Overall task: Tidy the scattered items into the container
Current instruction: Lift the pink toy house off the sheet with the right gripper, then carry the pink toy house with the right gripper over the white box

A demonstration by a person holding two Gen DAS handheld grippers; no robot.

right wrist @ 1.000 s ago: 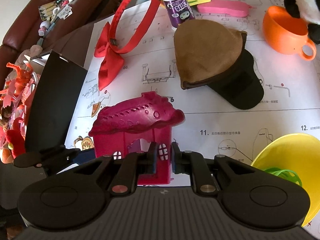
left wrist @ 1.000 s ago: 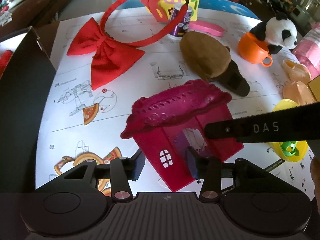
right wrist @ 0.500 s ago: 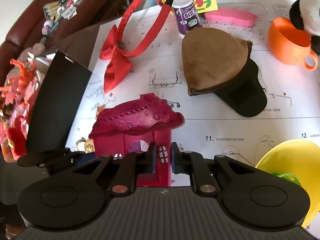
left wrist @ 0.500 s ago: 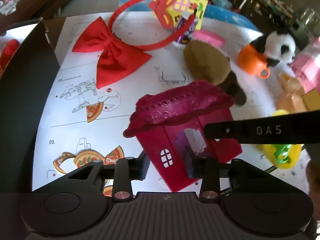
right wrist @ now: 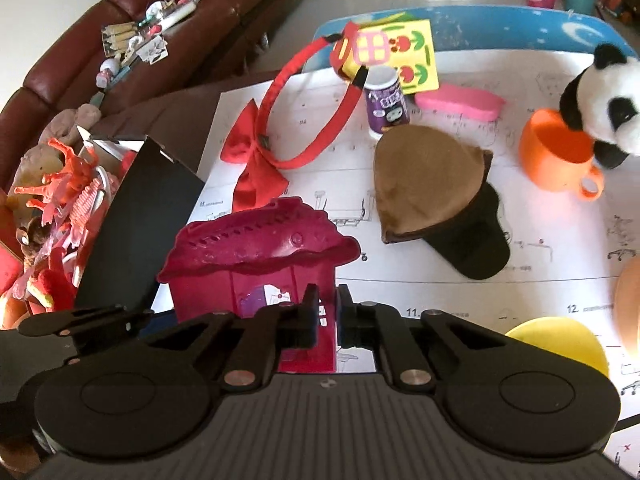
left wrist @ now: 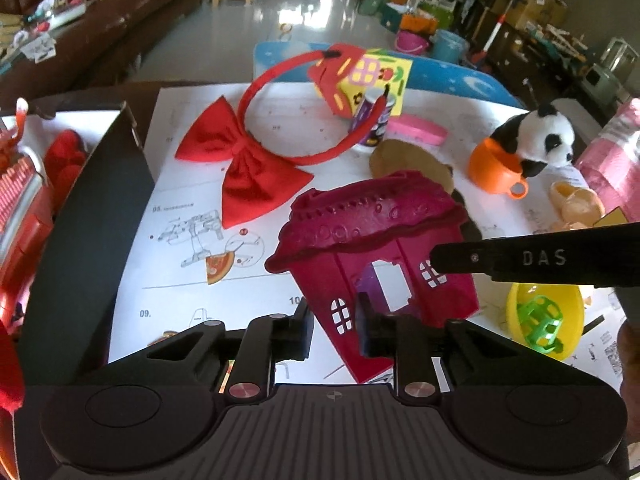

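Both grippers are on the toy house (left wrist: 372, 248) here. It's a magenta plastic thing with a darker, bumpy scalloped roof, little white-paned windows and a cut-out doorway with purple showing inside. It sits tilted over the tabletop (left wrist: 280, 128), which is covered in white instruction sheets.

The left gripper (left wrist: 334, 330) has the house's front wall between its fingers and the jaws are closing on it — the pads look right up against the wall by the small window. The right gripper (right wrist: 328, 314) is clamped tight on a thin wall edge at the other side of the house, jaws nearly together.

The container (right wrist: 136, 224) is the black-walled box just left of the house, already holding red and orange toys.

Other stuff scattered behind it: a red bow headband (left wrist: 248, 164), a brown-and-black cap (right wrist: 432, 196), a purple bottle (right wrist: 387, 105), an orange cup (right wrist: 556, 152) with a plush panda (right wrist: 604, 92) in it, and a yellow bowl (left wrist: 544, 320) with a green lattice ball.
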